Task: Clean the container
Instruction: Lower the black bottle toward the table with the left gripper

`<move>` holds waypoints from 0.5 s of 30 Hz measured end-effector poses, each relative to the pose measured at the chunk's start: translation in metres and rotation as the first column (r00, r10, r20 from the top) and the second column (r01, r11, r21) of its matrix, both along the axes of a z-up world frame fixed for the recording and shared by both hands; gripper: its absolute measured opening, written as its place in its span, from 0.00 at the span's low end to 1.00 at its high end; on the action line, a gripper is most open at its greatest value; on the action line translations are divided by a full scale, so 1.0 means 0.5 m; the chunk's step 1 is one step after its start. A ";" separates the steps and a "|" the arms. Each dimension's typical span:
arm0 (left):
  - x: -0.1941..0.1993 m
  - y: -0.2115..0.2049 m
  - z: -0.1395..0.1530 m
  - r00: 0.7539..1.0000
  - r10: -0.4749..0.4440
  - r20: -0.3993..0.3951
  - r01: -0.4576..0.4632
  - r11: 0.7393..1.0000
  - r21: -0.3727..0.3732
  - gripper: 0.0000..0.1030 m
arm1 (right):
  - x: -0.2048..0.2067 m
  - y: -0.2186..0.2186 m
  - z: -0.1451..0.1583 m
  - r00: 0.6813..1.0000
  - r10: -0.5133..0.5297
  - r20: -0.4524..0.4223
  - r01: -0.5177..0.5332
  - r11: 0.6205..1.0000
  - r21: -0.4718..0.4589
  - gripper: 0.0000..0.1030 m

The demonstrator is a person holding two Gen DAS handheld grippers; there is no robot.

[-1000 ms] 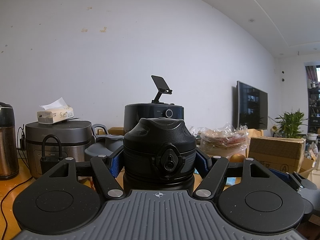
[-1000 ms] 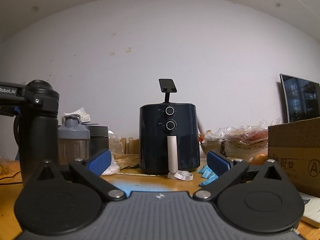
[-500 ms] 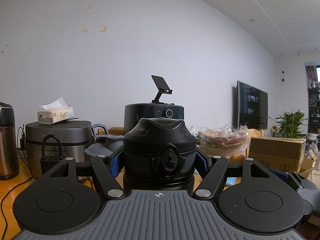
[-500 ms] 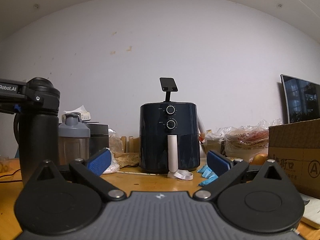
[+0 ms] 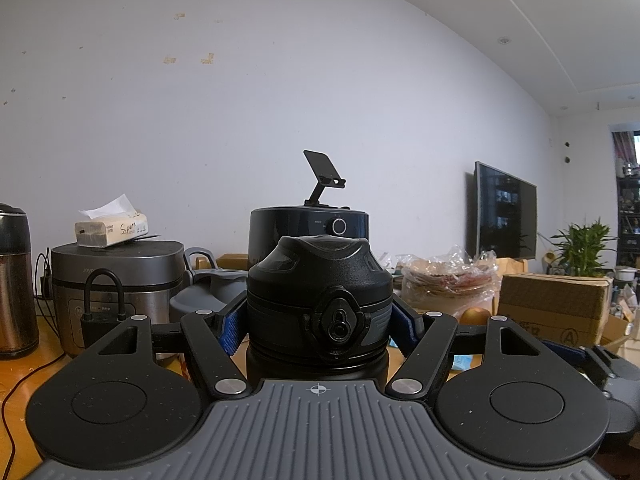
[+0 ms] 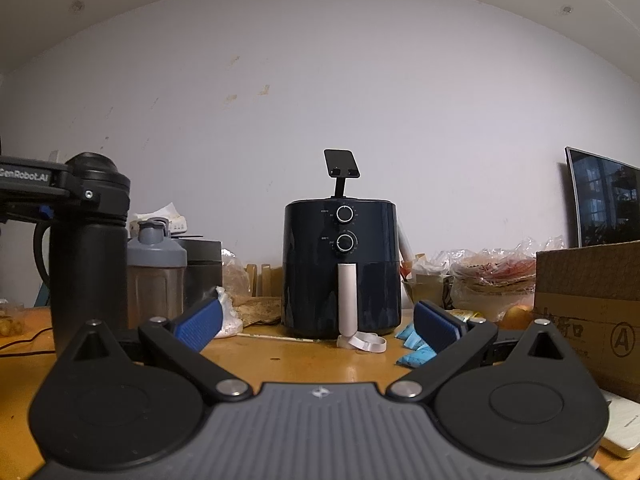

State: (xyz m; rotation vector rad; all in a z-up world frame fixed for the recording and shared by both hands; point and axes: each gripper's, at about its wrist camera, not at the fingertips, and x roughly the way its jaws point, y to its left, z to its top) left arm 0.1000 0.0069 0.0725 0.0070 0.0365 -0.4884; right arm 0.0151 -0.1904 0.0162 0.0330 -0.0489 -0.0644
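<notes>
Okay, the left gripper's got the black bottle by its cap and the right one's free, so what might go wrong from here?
1. The left gripper clamps only the lid of the black bottle; if the lid loosens, the body could drop or tip.
2. The shaker bottle stands right beside it; swinging the bottle could knock it over.
3. The open right gripper faces the air fryer; reaching left risks bumping clutter.

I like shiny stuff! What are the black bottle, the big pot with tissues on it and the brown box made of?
Black bottle: the lid looks like matte, grainy plastic; the body may be coated metal, hard to tell.
Big pot: brushed metal sides, going by the silvery sheen, with a smooth grey top, probably plastic.
Brown box: cardboard, dull and papery with folded flaps.
</notes>
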 end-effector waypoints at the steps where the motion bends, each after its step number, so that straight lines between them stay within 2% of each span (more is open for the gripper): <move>1: 0.000 0.000 0.000 1.000 0.001 0.000 -0.001 1.000 0.000 0.66 | -0.004 0.000 0.002 1.000 0.001 -0.004 -0.001 1.000 -0.002 1.00; 15: -0.001 -0.004 0.000 1.000 0.009 0.000 -0.009 1.000 -0.002 0.66 | -0.089 -0.008 0.012 0.997 -0.003 -0.074 0.002 1.000 -0.010 1.00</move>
